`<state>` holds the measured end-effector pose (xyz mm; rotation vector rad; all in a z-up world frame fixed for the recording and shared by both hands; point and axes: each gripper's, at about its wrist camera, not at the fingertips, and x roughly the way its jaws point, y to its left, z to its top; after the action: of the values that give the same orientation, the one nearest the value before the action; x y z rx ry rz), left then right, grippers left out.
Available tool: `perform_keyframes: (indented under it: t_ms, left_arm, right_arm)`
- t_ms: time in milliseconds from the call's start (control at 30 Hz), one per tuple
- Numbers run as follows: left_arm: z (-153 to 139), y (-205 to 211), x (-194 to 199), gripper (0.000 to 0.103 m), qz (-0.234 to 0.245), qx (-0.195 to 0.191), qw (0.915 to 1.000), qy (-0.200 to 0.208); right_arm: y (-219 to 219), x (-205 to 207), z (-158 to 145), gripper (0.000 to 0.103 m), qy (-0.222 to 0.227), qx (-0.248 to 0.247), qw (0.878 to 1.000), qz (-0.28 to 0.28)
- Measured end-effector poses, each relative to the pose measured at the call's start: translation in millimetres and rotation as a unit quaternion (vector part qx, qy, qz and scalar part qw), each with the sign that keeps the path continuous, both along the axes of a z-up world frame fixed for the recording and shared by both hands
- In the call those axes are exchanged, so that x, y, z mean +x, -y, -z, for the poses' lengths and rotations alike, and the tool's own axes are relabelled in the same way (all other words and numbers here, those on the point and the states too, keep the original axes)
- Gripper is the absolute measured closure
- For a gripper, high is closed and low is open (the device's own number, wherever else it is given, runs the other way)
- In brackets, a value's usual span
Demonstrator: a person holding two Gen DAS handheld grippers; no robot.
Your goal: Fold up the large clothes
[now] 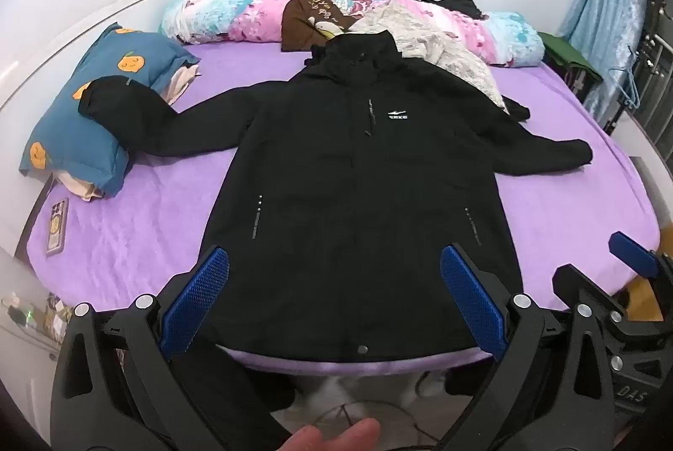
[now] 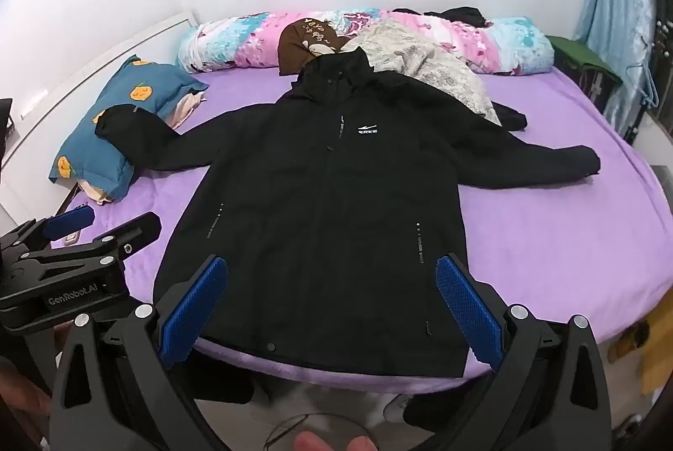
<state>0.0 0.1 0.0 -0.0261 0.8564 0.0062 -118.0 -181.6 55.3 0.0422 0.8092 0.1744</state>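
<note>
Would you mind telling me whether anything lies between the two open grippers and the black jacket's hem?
Nothing visible does: the left gripper and right gripper hover open above the black jacket, its hem unobstructed.

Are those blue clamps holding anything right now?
No. The left gripper and right gripper have open jaws above the black zip-up jacket, gripping nothing.

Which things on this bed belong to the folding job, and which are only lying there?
For the job:
- black jacket, spread flat, front up
- left tongs, open
- right tongs, open

Lying about:
- blue pillow, under one sleeve's cuff
- rolled quilt
- brown cushion
- beige cloth
- phone
</note>
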Motion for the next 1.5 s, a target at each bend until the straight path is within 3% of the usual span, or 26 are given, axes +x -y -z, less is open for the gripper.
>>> perform_keyframes:
  t_ms: [1500]
  left_arm:
    - [9.3,0.6,-2.0,0.006,0.002,0.000,1.0000,-0.004]
  right_arm:
    - [2.3,1.1,-0.3,0.005,-0.002,0.009,1.000,0.000]
